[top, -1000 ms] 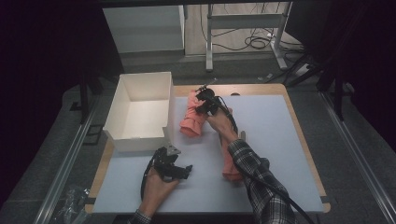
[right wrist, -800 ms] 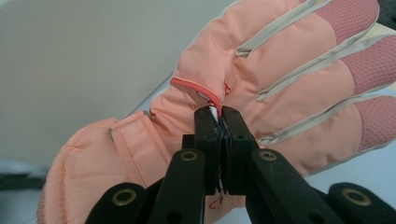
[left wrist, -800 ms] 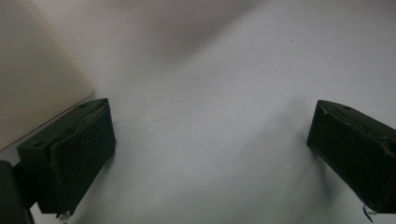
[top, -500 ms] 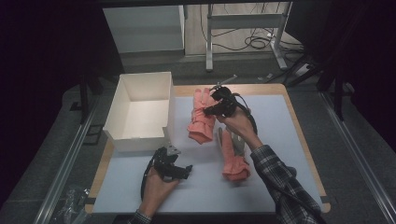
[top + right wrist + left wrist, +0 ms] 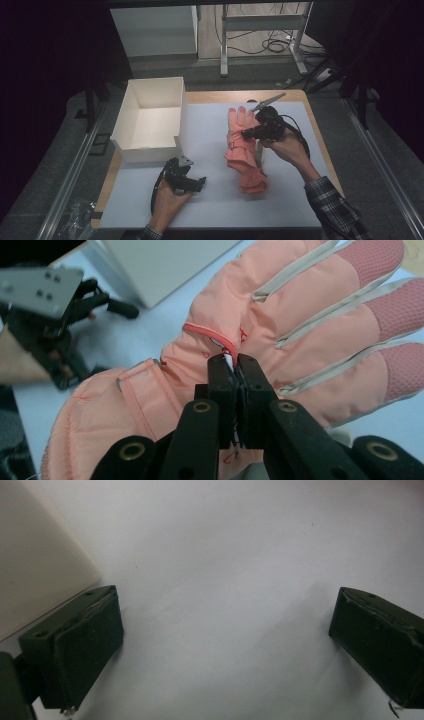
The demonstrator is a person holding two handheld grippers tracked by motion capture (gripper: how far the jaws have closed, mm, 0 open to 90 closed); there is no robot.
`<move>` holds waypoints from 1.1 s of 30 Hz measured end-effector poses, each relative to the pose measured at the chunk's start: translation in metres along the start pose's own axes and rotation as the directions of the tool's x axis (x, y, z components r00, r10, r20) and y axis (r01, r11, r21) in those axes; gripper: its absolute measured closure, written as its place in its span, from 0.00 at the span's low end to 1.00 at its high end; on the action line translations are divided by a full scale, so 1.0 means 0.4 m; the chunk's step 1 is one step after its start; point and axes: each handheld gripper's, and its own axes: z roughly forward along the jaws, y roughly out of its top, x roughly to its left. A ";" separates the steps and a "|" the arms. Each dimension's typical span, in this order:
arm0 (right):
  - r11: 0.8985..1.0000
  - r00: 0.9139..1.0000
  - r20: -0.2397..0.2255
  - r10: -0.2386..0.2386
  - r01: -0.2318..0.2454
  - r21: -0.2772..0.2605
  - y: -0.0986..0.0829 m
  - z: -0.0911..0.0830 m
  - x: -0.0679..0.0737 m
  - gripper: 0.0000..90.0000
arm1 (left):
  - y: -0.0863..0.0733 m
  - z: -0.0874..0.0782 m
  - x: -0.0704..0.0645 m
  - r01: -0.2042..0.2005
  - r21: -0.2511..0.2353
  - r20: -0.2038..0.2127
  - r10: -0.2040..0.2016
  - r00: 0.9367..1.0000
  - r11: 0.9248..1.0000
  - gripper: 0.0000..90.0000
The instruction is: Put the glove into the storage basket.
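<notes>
Right gripper (image 5: pixel 235 371) jaws clamped on pink glove (image 5: pixel 240 145), left gripper (image 5: pixel 220 645) jaws spread wide over white mat (image 5: pixel 210 145), white box (image 5: pixel 150 120) at ten o'clock, no legible writing.

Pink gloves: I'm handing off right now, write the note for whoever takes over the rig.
Right gripper: shut on the upper pink glove, pinching its palm fabric.
Left gripper: open, holding nothing, low over the mat beside the white box.
Second glove lies partly under the first.
The box holds no glove yet. If it is the target, both gloves remain to be placed.
</notes>
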 end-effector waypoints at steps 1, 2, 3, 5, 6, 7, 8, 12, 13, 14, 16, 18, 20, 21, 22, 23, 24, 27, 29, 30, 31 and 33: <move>1.000 1.000 0.001 -0.002 0.002 0.002 -0.011 -0.008 0.002 0.95 | 0.000 0.000 0.000 0.001 -0.001 0.001 -0.001 1.000 1.000 0.01; 1.000 1.000 -0.001 -0.002 0.002 0.004 -0.022 -0.015 0.003 0.95 | 0.000 0.000 0.000 0.001 -0.001 0.001 -0.001 1.000 1.000 0.01; 1.000 1.000 -0.002 -0.003 0.003 0.006 -0.033 -0.022 0.004 0.95 | 0.000 0.000 0.000 0.001 -0.001 0.001 -0.001 1.000 1.000 0.01; 1.000 1.000 -0.006 -0.006 0.006 0.012 -0.054 -0.033 0.007 0.95 | 0.000 0.000 0.000 0.001 0.000 0.001 -0.001 1.000 1.000 0.01; 1.000 1.000 -0.008 -0.010 0.010 0.018 -0.067 -0.037 0.009 0.95 | 0.000 0.000 0.000 0.001 -0.001 0.001 -0.001 1.000 1.000 0.01; 1.000 1.000 -0.009 -0.015 0.015 0.023 -0.076 -0.039 0.010 0.95 | 0.000 0.000 0.000 0.001 0.000 0.001 -0.001 1.000 1.000 0.01; 1.000 1.000 -0.011 -0.016 0.017 0.026 -0.083 -0.039 0.010 0.95 | 0.000 0.000 0.000 0.001 -0.001 0.001 -0.001 1.000 1.000 0.01; 0.998 0.999 -0.008 -0.033 0.034 0.048 -0.112 -0.023 0.010 0.95 | 0.000 0.000 0.000 0.001 -0.001 0.001 -0.001 1.000 1.000 0.01; 0.997 0.999 -0.007 -0.039 0.039 0.060 -0.120 -0.011 0.009 0.95 | 0.000 0.000 -0.001 0.001 -0.001 0.001 -0.001 1.000 1.000 0.01; 0.997 0.999 -0.005 -0.038 0.038 0.066 -0.125 0.000 0.007 0.95 | 0.000 0.000 0.000 0.001 -0.002 0.001 -0.001 1.000 1.000 0.01; 0.996 0.999 -0.003 -0.039 0.039 0.075 -0.133 0.021 0.003 0.94 | 0.000 0.000 -0.001 0.001 -0.002 0.000 -0.001 1.000 1.000 0.01; 0.995 0.998 0.022 -0.058 0.055 0.084 -0.139 0.039 0.006 0.93 | 0.000 0.000 -0.001 0.001 -0.002 0.000 -0.001 1.000 1.000 0.01; 0.992 0.995 0.063 -0.082 0.075 0.102 -0.148 0.063 0.015 0.93 | 0.000 0.000 -0.001 0.001 -0.002 0.000 -0.001 1.000 1.000 0.01; 0.991 0.993 0.075 -0.091 0.083 0.100 -0.153 0.072 0.019 0.92 | 0.000 0.000 -0.001 0.001 -0.002 0.000 -0.001 1.000 1.000 0.01; 0.991 0.992 0.079 -0.096 0.088 0.098 -0.159 0.081 0.022 0.92 | 0.000 0.000 -0.001 0.001 -0.002 0.000 -0.001 1.000 1.000 0.01; 0.991 0.992 0.081 -0.097 0.089 0.099 -0.163 0.088 0.024 0.92 | 0.000 0.000 -0.001 0.001 -0.002 0.000 -0.001 1.000 1.000 0.01; 0.991 0.991 0.092 -0.101 0.092 0.099 -0.169 0.095 0.027 0.91 | 0.000 0.000 -0.001 0.001 -0.002 0.000 -0.001 1.000 1.000 0.01; 0.993 0.990 0.101 -0.102 0.095 0.071 -0.182 0.100 0.027 0.88 | 0.000 0.000 -0.001 0.001 -0.001 0.000 -0.001 1.000 1.000 0.01; 0.996 0.992 0.093 -0.082 0.078 0.051 -0.186 0.092 0.022 0.83 | 0.000 0.000 -0.001 0.001 -0.001 0.000 -0.001 1.000 1.000 0.01; 0.997 0.993 0.090 -0.077 0.073 0.038 -0.186 0.085 0.021 0.79 | 0.000 0.000 -0.001 0.001 -0.001 0.000 -0.001 1.000 1.000 0.01; 0.997 0.994 0.088 -0.071 0.069 0.024 -0.186 0.076 0.020 0.77 | 0.000 0.000 -0.001 0.000 -0.001 -0.001 0.000 1.000 1.000 0.01; 0.998 0.995 0.080 -0.063 0.063 -0.008 -0.185 0.055 0.020 0.74 | 0.000 0.000 -0.001 -0.001 0.000 -0.001 0.001 1.000 1.000 0.01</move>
